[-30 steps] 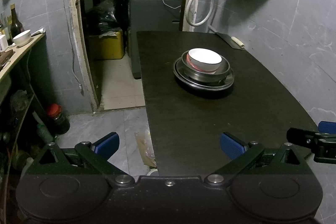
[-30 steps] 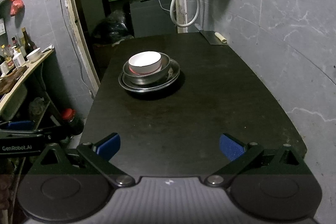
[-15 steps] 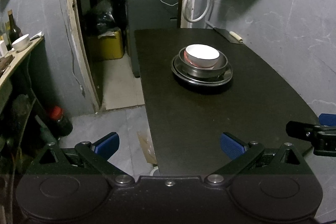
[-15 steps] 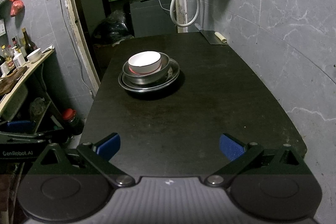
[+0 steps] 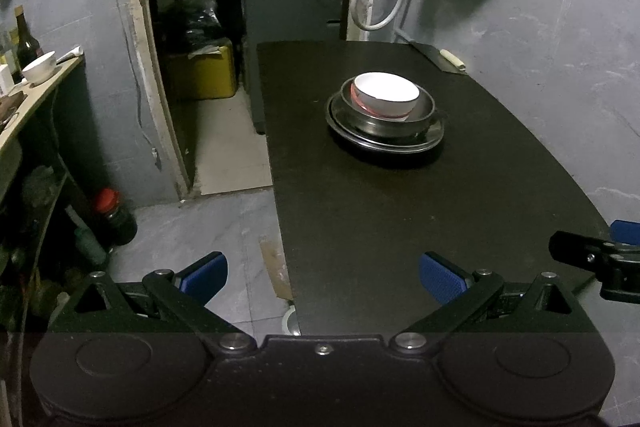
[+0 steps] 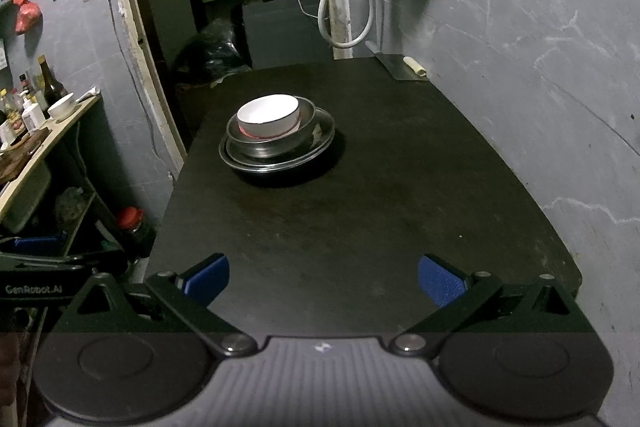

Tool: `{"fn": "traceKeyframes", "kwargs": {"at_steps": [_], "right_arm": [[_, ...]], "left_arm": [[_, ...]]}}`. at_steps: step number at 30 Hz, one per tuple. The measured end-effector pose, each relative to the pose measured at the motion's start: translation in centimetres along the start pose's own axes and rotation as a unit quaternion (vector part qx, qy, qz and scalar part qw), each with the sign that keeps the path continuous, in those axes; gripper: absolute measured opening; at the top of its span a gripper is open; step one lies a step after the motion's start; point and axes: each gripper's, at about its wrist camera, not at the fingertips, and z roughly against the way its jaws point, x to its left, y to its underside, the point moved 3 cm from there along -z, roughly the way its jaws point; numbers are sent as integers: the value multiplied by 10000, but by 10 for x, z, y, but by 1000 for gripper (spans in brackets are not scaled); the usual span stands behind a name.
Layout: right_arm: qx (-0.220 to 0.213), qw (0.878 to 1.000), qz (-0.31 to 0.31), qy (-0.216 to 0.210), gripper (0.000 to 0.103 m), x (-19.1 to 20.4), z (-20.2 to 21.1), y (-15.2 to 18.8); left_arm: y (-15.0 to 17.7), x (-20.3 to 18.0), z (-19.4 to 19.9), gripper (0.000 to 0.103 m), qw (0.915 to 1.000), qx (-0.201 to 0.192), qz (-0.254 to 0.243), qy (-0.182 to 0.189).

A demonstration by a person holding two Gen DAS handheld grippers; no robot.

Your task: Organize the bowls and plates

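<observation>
both grippers, left (image 5: 323,273) and right (image 6: 323,277), are spread wide and hold nothing. the white bowl (image 6: 268,115) sits off-center in the stack (image 6: 276,143); a bump could tip it.

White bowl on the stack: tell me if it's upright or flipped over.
Upright. The white bowl shows its open mouth and pale inside, nested in the metal bowl atop the metal plate.
</observation>
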Motion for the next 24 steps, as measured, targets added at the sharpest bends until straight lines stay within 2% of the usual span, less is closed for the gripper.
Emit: {"fn": "traceKeyframes", "kwargs": {"at_steps": [24], "right_arm": [[42, 10000, -3, 18, 103, -3, -4, -1]], "left_arm": [[-1, -2, -5, 102, 10000, 43, -44, 39]]}}
